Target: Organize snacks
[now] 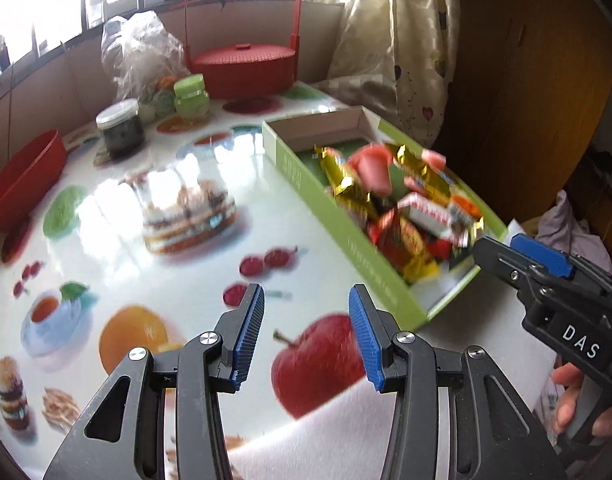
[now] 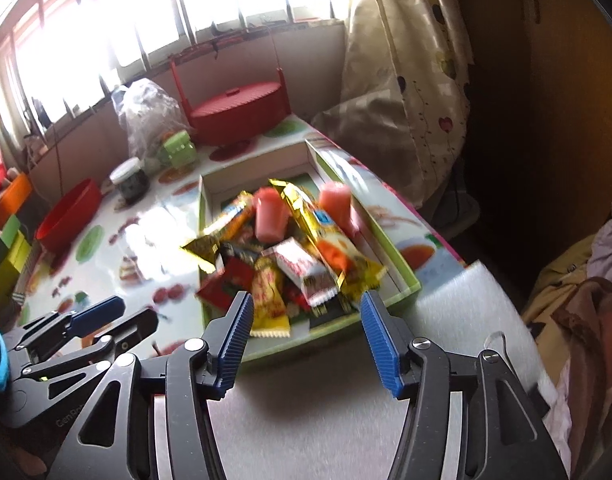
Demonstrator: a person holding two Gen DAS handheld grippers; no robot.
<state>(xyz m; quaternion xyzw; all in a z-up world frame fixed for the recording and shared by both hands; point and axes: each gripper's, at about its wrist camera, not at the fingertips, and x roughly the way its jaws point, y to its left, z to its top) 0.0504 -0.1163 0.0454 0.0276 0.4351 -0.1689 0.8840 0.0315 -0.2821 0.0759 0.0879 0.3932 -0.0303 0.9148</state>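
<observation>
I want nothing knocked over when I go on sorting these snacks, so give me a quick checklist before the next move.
1. Left gripper empty, jaws apart: ok.
2. Right gripper empty, jaws apart: ok.
3. Snacks inside the green box: ok.
4. Pile below the box rim: not ok, several wrappers stick up.
5. Pink cups upright: cannot tell, blurred.
6. Loose snacks left on the table: cannot tell, the near edge is hidden.

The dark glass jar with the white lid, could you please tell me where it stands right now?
The dark glass jar with the white lid stands at the table's far left in both views, between the red plastic bowl and the green-lidded jar.
</observation>
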